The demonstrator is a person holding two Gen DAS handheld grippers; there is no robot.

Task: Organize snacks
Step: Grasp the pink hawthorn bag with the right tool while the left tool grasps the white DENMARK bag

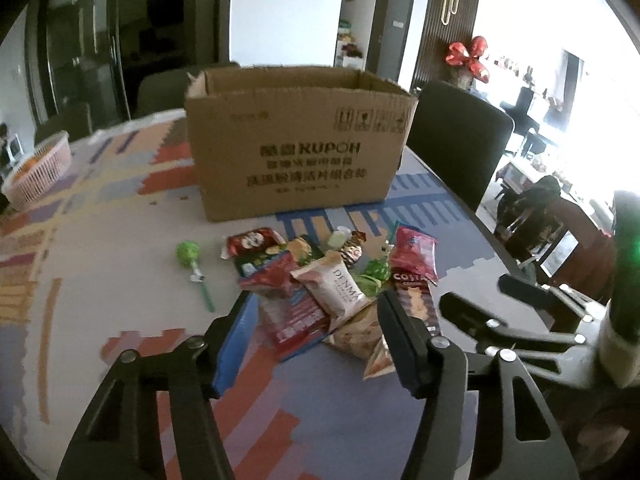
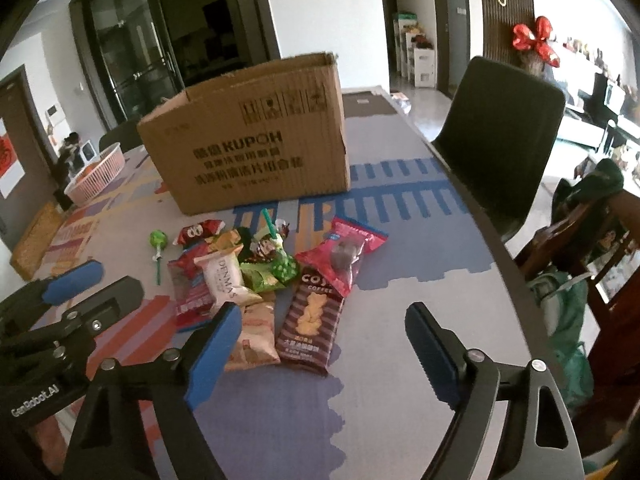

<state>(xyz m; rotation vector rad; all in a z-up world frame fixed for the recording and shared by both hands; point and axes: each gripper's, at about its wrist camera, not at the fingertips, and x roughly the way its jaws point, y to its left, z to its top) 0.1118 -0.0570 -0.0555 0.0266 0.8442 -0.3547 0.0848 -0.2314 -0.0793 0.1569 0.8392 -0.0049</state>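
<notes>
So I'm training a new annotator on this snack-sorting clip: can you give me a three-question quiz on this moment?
1. True or false: the cardboard box stands open at the top, behind the snack pile.
2. Multiple choice: the green lollipop lies (A) inside the box, (B) apart from the pile on its left in the right wrist view, (C) in the pink basket.
3. Fill in: both the left gripper and the right gripper are ____ and hold nothing.

Key: 1 true. 2 B. 3 open; the Costa biscuit pack lies on the table, ungripped.
</notes>
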